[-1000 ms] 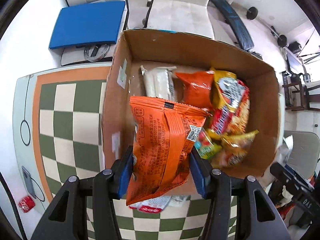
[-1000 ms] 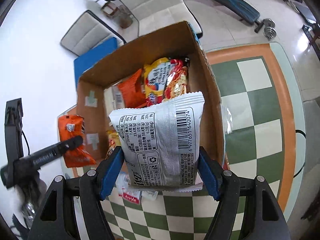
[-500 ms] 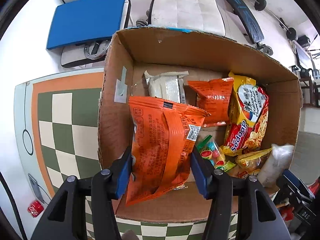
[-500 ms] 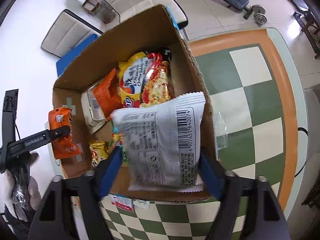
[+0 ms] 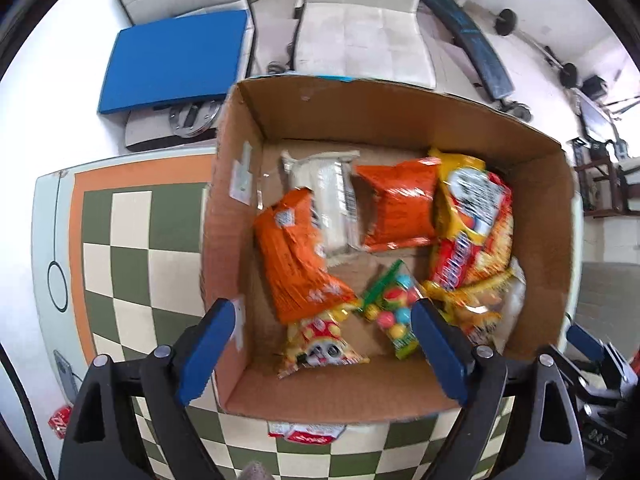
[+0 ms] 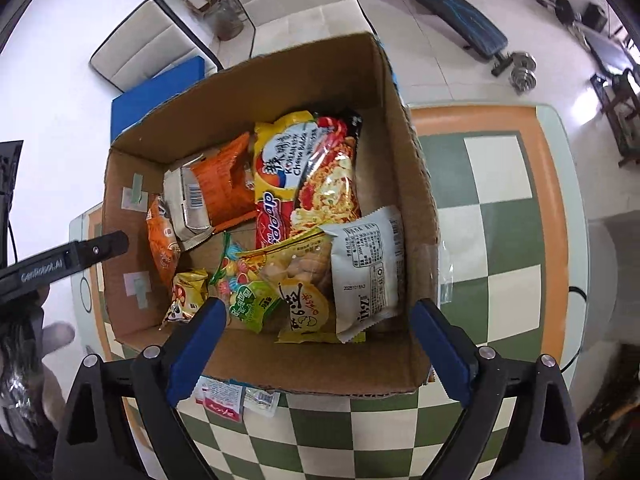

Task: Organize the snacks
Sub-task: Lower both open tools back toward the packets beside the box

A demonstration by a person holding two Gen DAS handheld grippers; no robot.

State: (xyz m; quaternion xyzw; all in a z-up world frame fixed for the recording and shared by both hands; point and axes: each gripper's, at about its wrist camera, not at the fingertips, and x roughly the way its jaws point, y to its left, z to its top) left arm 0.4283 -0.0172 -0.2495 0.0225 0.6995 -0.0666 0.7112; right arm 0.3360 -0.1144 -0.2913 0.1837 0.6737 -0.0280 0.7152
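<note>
Item: cardboard box (image 6: 280, 368), holding the snacks. Outside it, small packets (image 6: 234, 398) lie on the worktop (image 6: 500, 240) against its near wall, nearest my right tongs (image 6: 316, 344). Both right and left tongs (image 5: 320, 344) are opening, empty.

We look through two fisheye cameras, one on each gripper, both facing steeply down and forward along blue-padded fingers that frame the bottom of each picture. Our left view hangs above the near wall of the box (image 5: 340, 396), close over it, with the checkered table (image 5: 132, 240) at its left side. Our right view sits above the same near wall, nearer the box's (image 6: 304, 372) right corner, with the table (image 6: 504, 248) at right. Both views share the box's inside, the table, and the chairs and floor beyond.
</note>
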